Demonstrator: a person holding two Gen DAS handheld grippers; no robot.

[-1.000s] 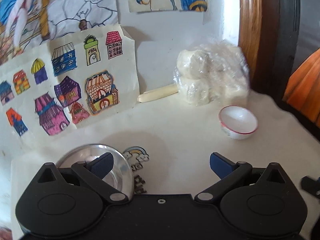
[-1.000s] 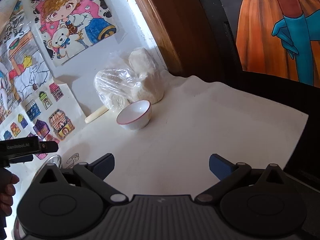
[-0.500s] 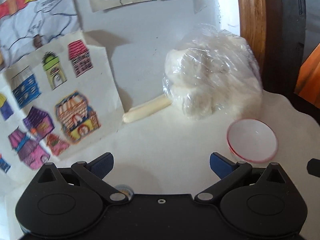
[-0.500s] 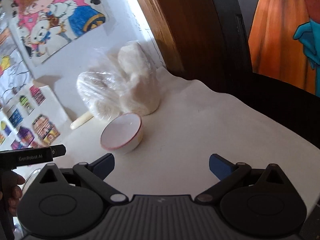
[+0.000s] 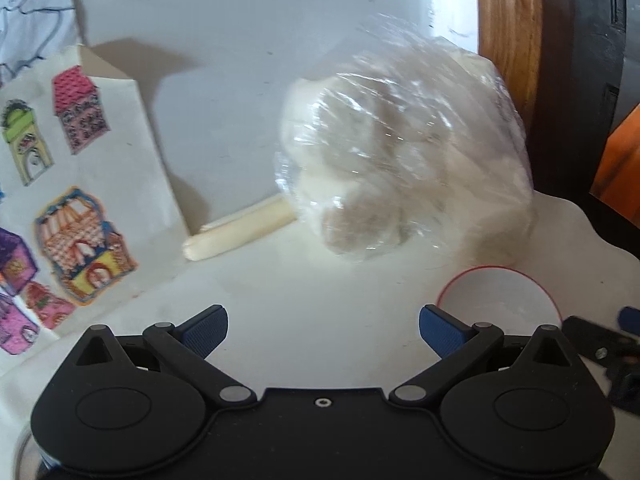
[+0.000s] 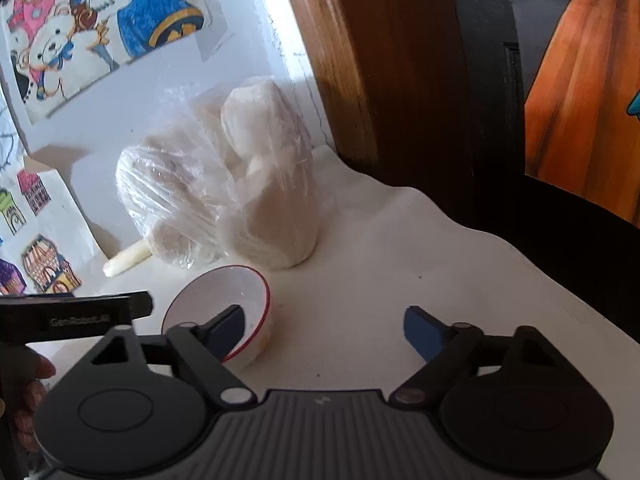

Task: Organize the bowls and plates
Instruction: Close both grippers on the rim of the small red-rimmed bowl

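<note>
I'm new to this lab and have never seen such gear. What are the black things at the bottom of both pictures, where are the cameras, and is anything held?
No robot arm here: a person carries a hand-held gripper in each hand. Each picture comes from a camera on one gripper, looking along its blue-padded fingers. The left gripper is open and empty. The right gripper has just been narrowing around the bowl's rim: one finger is inside the white red-rimmed bowl, the other outside, without visibly pressing it yet. On the white table there are also a clear plastic bag of pale lumps and a cream-coloured stick. Coloured drawings hang on the wall.
</note>
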